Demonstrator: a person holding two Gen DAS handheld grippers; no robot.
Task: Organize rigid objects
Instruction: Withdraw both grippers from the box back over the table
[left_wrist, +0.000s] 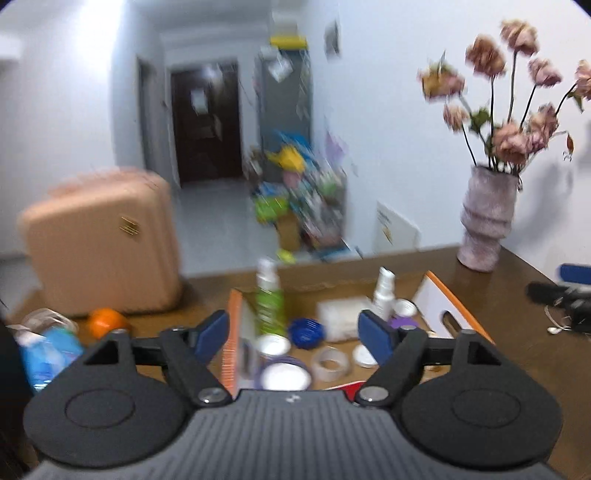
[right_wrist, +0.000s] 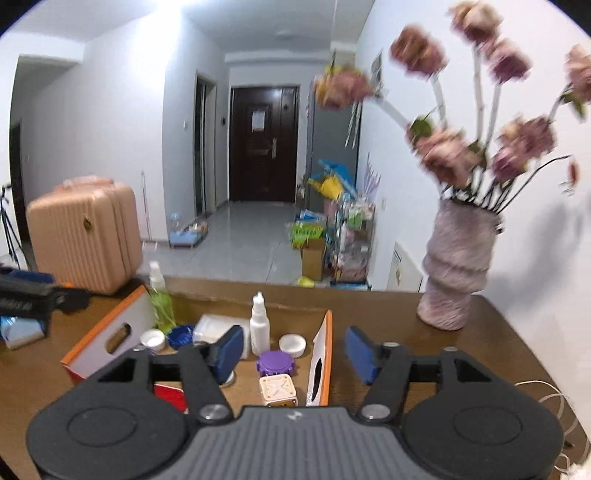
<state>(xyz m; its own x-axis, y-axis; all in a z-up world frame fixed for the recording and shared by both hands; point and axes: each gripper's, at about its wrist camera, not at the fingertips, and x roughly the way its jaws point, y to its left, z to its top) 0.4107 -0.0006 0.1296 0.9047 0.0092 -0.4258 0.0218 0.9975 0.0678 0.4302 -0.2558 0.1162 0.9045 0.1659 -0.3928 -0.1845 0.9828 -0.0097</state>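
Both the left gripper (left_wrist: 295, 334) and the right gripper (right_wrist: 291, 352) hang with jaws spread, holding nothing. At the right gripper's six o'clock, inside the orange-edged white box (right_wrist: 325, 354), the cream plastic cube (right_wrist: 277, 390) looks light, stiff and slick; grip its flat sides. At twelve o'clock beyond stands the white dropper bottle (right_wrist: 259, 330).

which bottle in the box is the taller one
The green spray bottle at the box's far left; the white dropper bottle nearer the middle is shorter.
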